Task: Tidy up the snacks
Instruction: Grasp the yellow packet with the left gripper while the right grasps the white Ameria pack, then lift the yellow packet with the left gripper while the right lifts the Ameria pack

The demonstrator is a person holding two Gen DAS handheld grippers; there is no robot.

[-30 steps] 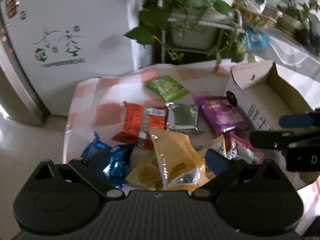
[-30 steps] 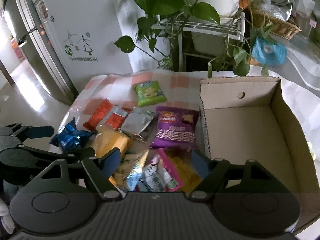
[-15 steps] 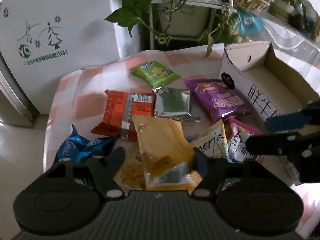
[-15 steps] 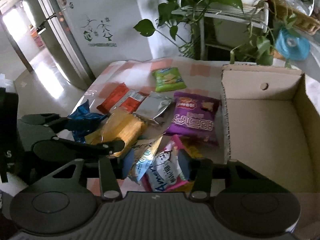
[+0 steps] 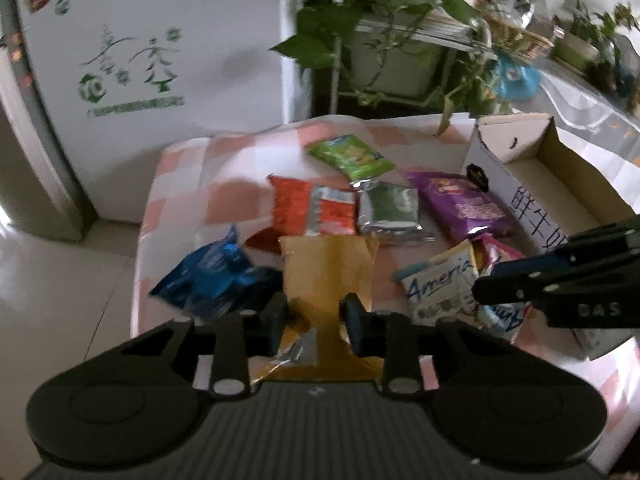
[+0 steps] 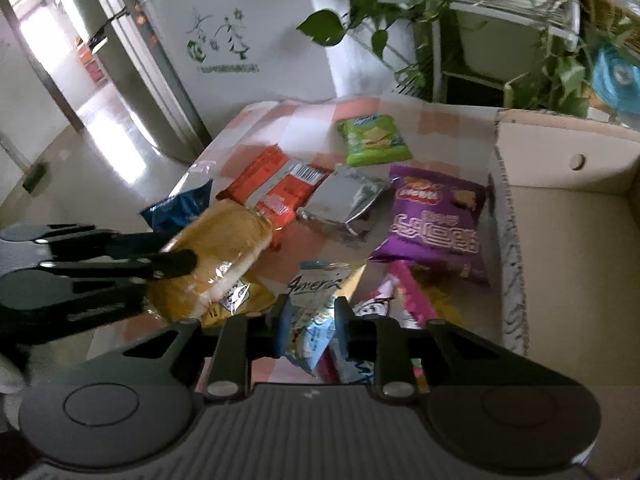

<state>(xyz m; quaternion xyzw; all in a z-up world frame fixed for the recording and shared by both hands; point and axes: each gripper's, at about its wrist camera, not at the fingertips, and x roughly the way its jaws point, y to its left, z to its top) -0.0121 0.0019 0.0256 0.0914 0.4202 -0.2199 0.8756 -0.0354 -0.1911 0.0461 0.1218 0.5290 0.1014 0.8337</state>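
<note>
Snack packets lie on a pink checked tablecloth. My left gripper is shut on the near end of a yellow bread packet, also seen in the right wrist view lifted a little. My right gripper is shut on a white and blue packet, which also shows in the left wrist view. A blue packet, an orange packet, a silver packet, a green packet and a purple packet lie around.
An open cardboard box stands at the table's right side. A pink packet lies near its wall. A white fridge and a plant shelf stand behind the table. The floor drops off to the left.
Both grippers have closed: the left on the yellow bread packet, the right on the white and blue packet. Both have moved nearer to the table.
</note>
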